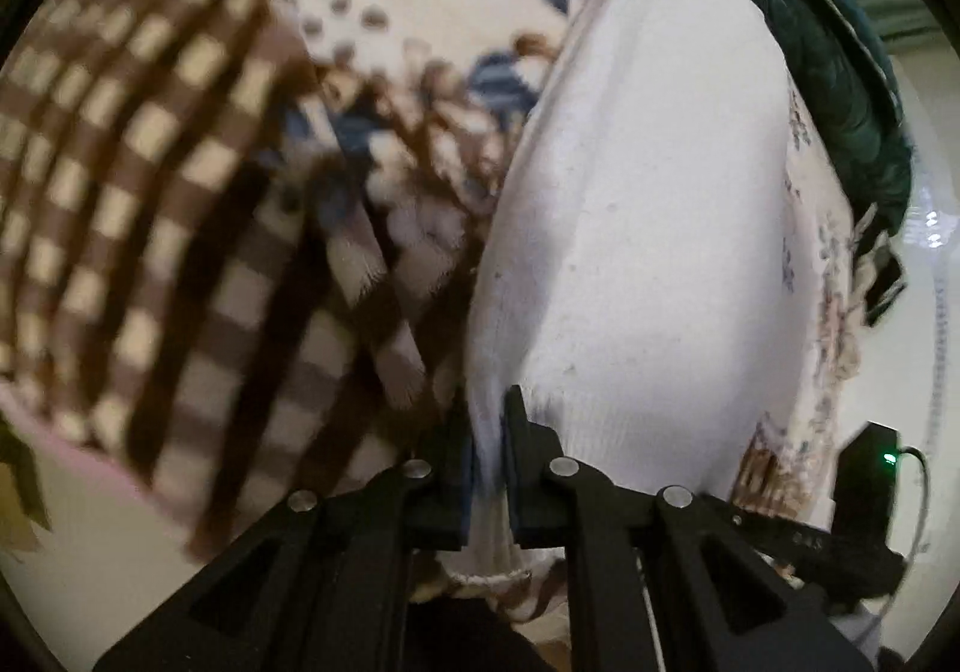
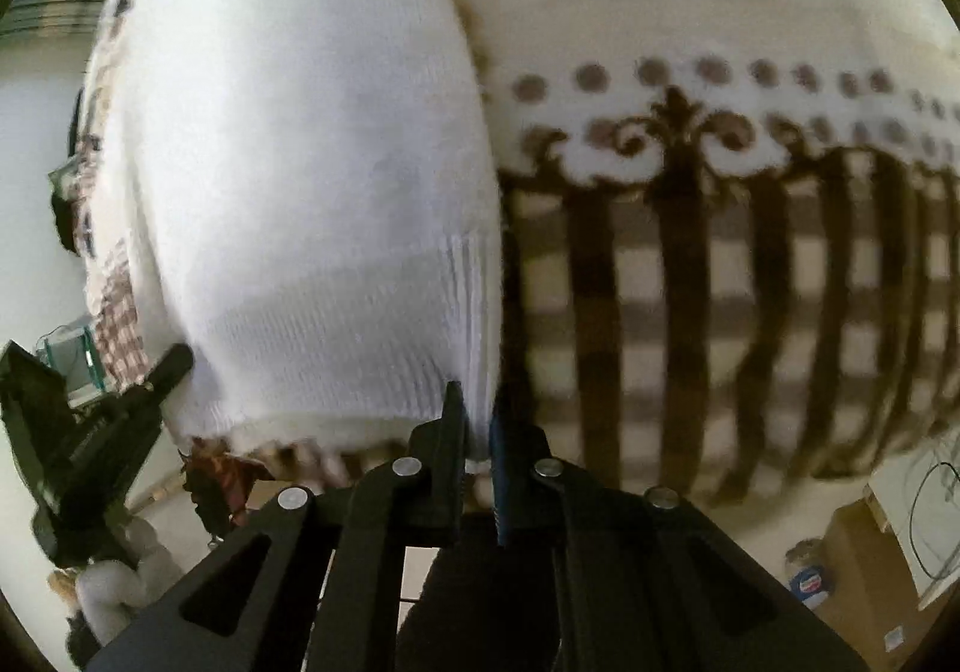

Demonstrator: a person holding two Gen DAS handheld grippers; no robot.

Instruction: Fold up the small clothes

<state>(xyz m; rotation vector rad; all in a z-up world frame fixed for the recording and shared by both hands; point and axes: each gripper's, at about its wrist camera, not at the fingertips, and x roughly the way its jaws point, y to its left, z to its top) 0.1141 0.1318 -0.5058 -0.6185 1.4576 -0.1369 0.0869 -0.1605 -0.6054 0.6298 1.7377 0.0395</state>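
Your left tool point(image 1: 489, 468) is clamped on the ribbed hem of the white knit garment point(image 1: 648, 228), its two black fingers pinching a bunched fold of fabric between them. Your right tool point(image 2: 477, 435) grips the same white knit garment point(image 2: 312, 162) at the opposite corner of that hem, jaws closed tight on the ribbing. The knit is soft and fine, with vertical ribs near the edge and a smoother weave above, marked by a few faint specks. It lies spread over a patterned blanket point(image 1: 150, 204), a plush fabric with a brown and cream check, a band of brown dots and a scrolled border point(image 2: 678, 132), and blue and tan floral figures further in. The blanket's check is blurred in both views. In the left view a dark teal quilted cloth point(image 1: 840, 72) sits along the far side of the garment, and a black device with a green light point(image 1: 870, 468) shows near the right edge. In the right view a cardboard box point(image 2: 864, 558) stands on the floor at lower right.
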